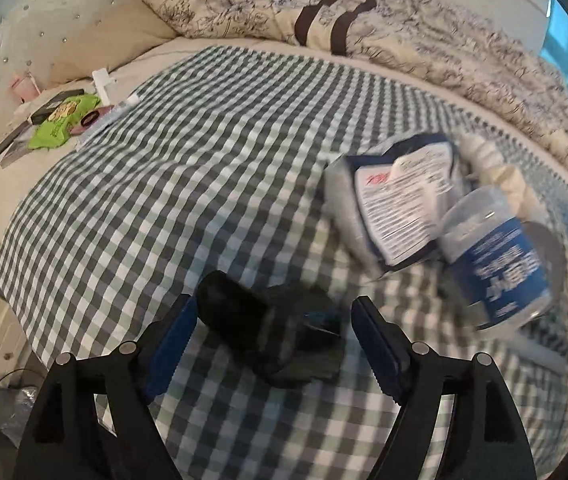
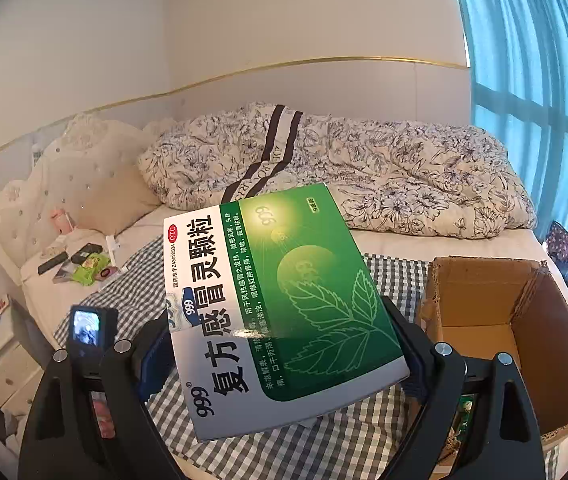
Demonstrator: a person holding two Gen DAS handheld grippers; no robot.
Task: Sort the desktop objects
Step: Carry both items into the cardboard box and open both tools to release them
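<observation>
In the left wrist view my left gripper [image 1: 272, 320] is open, its blue-padded fingers either side of a crumpled black cloth item [image 1: 272, 332] lying on the checked cloth [image 1: 172, 168]. To the right lie a blue-and-white packet [image 1: 395, 200] and a clear bottle with a blue label [image 1: 495, 256], both blurred. In the right wrist view my right gripper [image 2: 280, 332] is shut on a green and white medicine box [image 2: 280, 304], held in the air above the checked cloth [image 2: 323, 440]. An open cardboard box [image 2: 515, 344] stands just to the right of it.
A floral duvet [image 2: 363, 176] is bunched at the back of the bed. Near the headboard lie a lime green packet [image 1: 64, 120], a pink round item [image 1: 92, 118] and dark flat objects. A white bedside cabinet [image 2: 0, 368] stands at the left.
</observation>
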